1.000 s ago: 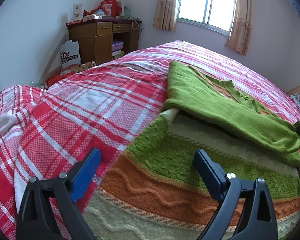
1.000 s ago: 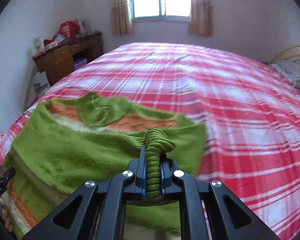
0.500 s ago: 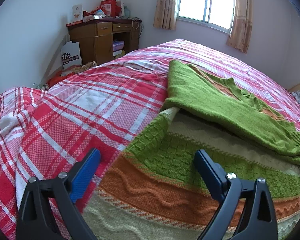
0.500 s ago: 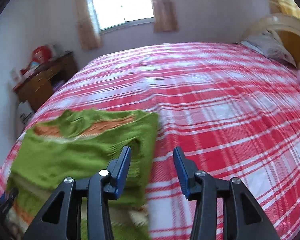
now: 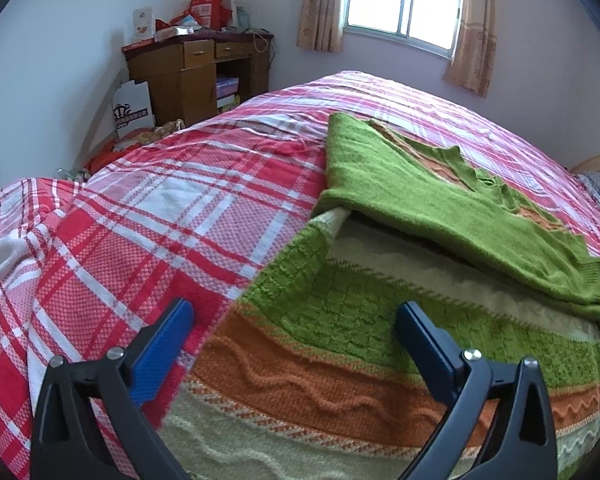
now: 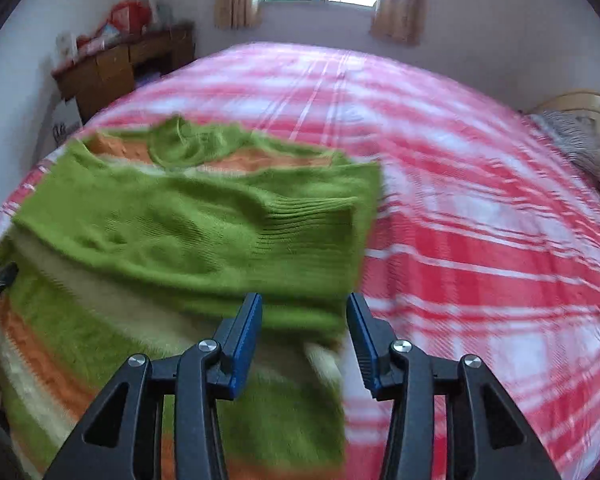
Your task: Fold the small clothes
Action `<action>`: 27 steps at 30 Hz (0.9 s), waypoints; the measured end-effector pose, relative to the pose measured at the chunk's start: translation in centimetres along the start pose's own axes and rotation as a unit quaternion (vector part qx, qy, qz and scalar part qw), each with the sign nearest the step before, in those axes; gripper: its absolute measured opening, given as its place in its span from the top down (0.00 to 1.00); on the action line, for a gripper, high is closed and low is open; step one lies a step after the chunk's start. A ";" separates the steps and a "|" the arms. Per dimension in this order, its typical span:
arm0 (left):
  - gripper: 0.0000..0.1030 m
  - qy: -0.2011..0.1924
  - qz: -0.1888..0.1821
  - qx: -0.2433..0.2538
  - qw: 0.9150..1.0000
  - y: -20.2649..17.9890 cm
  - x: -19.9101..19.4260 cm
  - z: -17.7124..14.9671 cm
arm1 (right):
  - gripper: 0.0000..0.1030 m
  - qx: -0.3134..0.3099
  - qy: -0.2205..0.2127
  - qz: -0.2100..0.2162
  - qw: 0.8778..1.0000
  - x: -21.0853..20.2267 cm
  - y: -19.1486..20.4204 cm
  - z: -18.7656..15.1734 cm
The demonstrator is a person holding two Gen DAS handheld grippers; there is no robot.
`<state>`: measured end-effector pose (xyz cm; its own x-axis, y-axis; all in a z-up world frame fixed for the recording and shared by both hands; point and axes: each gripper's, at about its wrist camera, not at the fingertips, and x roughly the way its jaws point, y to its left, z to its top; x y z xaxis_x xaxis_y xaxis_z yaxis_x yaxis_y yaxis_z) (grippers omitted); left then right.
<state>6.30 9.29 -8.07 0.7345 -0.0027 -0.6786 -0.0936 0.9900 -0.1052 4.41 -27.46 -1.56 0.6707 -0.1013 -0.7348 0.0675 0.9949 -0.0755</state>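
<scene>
A striped knit sweater is lying on the plaid bed cover, its green sleeve folded across just ahead of the right gripper, whose jaws have just been opening and are holding nothing. The left gripper is hovering, jaws spread wide over the hem. Soft, light and floppy, the knit likely wants pinching at hem or shoulder edges.

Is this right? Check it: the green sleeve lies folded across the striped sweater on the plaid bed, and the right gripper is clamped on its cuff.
Not quite. The sleeve does lie folded across the striped sweater on the plaid bed, but the right gripper is not clamped on the cuff: the right wrist view shows its jaws apart and empty, the cuff lying free beyond them.
</scene>
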 end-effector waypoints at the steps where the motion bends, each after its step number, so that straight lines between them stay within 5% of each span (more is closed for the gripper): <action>1: 0.00 0.003 -0.001 0.008 1.000 -0.1 -0.1 -0.1 | 0.56 0.005 -0.031 0.008 0.999 -2.1 -0.4 -0.7; 4: 0.00 0.008 0.000 0.046 0.999 -0.4 -1.2 -1.1 | 0.56 0.010 -0.126 -0.011 0.992 -9.9 -1.4 -4.2; 5: 0.00 0.007 -0.004 0.054 0.999 -0.4 -1.8 -1.6 | 0.48 0.012 -0.141 -0.019 0.990 -11.6 -2.0 -5.2; 7: 0.00 0.011 -0.016 0.058 0.998 0.1 -3.2 -3.1 | 0.25 0.024 -0.155 -0.032 0.987 -15.0 -3.1 -7.5; 10: 0.00 0.013 -0.032 0.064 0.997 0.9 -5.2 -5.0 | 0.22 0.054 -0.156 -0.014 0.986 -18.6 -5.1 -11.0; 18: 0.00 -0.031 -0.039 0.136 0.989 1.6 -11.7 -7.2 | 0.22 0.066 -0.080 0.073 0.992 -21.3 -6.2 -17.2; 22: 0.00 -0.034 -0.063 0.106 0.992 2.5 -13.6 -6.6 | 0.43 0.038 -0.018 0.120 0.992 -18.0 -2.5 -19.6; 27: 0.00 -0.039 -0.068 0.075 0.994 3.9 -14.4 -6.3 | 0.45 0.051 0.033 0.130 0.990 -14.7 -0.4 -22.4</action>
<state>-8.86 12.28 -3.25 0.7844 -0.1333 -0.6058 0.1080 0.9911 -0.0783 -22.03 -26.42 -5.78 0.6253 0.1615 -0.7635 -0.0244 0.9819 0.1877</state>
